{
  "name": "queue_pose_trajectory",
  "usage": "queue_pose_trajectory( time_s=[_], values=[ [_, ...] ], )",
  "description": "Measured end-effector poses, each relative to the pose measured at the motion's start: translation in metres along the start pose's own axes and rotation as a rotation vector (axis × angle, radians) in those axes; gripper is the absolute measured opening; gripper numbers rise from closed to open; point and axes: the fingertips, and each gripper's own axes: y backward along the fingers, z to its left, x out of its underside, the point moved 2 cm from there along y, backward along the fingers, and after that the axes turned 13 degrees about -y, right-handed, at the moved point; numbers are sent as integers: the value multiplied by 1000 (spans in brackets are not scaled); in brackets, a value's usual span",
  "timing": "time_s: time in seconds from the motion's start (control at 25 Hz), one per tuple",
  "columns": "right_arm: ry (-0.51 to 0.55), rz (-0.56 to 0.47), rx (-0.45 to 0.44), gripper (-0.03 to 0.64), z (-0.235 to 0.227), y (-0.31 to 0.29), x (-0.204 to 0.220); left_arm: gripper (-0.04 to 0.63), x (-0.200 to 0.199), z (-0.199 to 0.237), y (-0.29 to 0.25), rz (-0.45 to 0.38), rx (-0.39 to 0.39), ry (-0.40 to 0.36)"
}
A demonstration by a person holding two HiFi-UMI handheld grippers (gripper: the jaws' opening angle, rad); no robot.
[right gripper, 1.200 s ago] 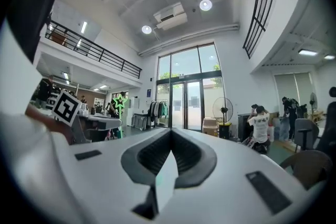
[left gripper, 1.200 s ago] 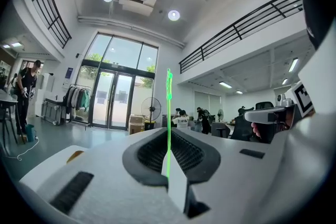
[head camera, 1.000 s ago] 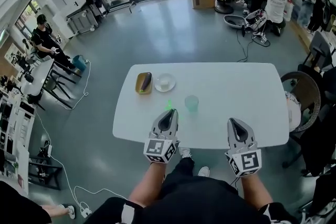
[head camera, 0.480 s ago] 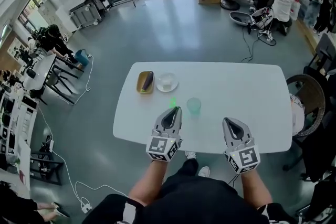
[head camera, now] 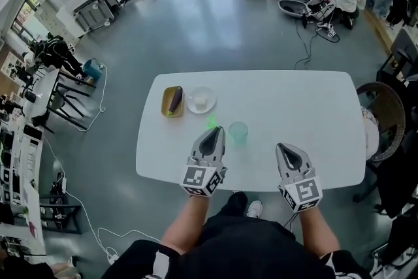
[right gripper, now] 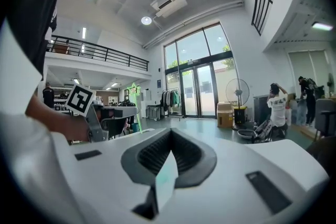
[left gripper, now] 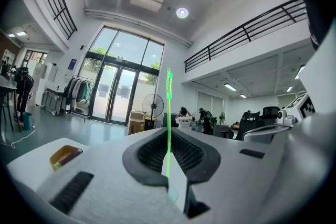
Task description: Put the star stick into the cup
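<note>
A thin green star stick (left gripper: 168, 113) stands upright between the jaws of my left gripper (left gripper: 168, 153), which is shut on it. In the head view its star (head camera: 211, 121) sticks out beyond the left gripper (head camera: 213, 132). The clear teal cup (head camera: 238, 132) stands upright on the white table (head camera: 300, 101), just right of that gripper's tip. My right gripper (head camera: 286, 149) hovers near the table's front edge, right of the cup, and is shut with nothing in it. In the right gripper view its jaws (right gripper: 167, 160) are closed, and the star (right gripper: 133, 88) shows at the left.
A yellow tray holding an eggplant (head camera: 172, 101) and a white dish (head camera: 201, 100) sit at the table's back left. A round chair (head camera: 383, 119) stands off the right end. People and equipment are far off across the floor.
My left gripper has moved forward with the stick, so its tip is now beside the cup. The right gripper has shifted slightly left.
</note>
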Motion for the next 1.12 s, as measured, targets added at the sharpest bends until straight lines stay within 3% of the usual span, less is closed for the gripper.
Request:
queue_pose_trajectory(
  time_s=[0.28, 0.72, 1.12],
  values=[
    [-32, 96, 24, 5, -4, -29, 24, 29, 35, 22, -22, 14, 1, 111],
    [-133, 199, 31, 5, -11, -80, 53, 29, 121, 43, -53, 87, -39, 414],
    [-143, 223, 40, 5, -16, -89, 65, 29, 156, 40, -57, 113, -28, 493]
  ],
)
